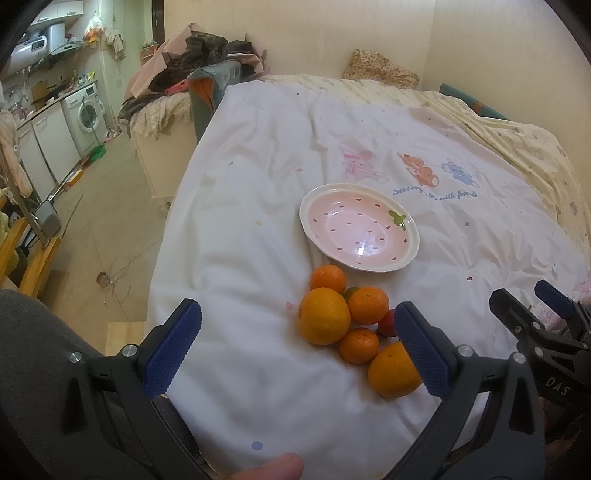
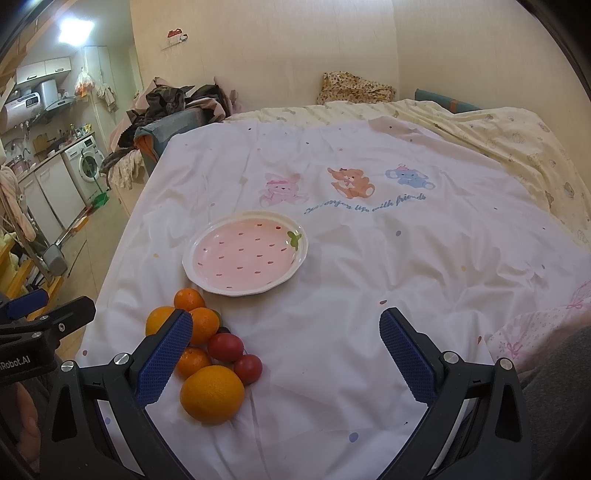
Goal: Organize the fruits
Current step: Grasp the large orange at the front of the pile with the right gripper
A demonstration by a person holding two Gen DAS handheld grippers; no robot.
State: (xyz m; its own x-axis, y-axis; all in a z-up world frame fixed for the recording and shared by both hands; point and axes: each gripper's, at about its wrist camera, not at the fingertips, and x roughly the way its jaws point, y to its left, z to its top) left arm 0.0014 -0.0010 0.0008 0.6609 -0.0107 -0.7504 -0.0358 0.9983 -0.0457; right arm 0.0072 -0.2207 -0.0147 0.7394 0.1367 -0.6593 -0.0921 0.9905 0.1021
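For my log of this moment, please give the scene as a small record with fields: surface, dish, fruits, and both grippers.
surface: white bedsheet with cartoon animal print
dish: pink strawberry-pattern ceramic plate with white rim, nothing on it
fruits: cluster of orange citrus fruits and two small red tomatoes, on the sheet beside the plate, nearer the cameras
left gripper: open, holds nothing
right gripper: open, holds nothing
task state: no fruit moved to the plate yet

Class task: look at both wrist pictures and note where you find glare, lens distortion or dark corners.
Left wrist view: a white glare spot sits on the pink plate, the bed edge bows, corners go black. Right wrist view: the ceiling light blows out white, the plate shows no strong glare, and the same fisheye bending and dark corners appear.
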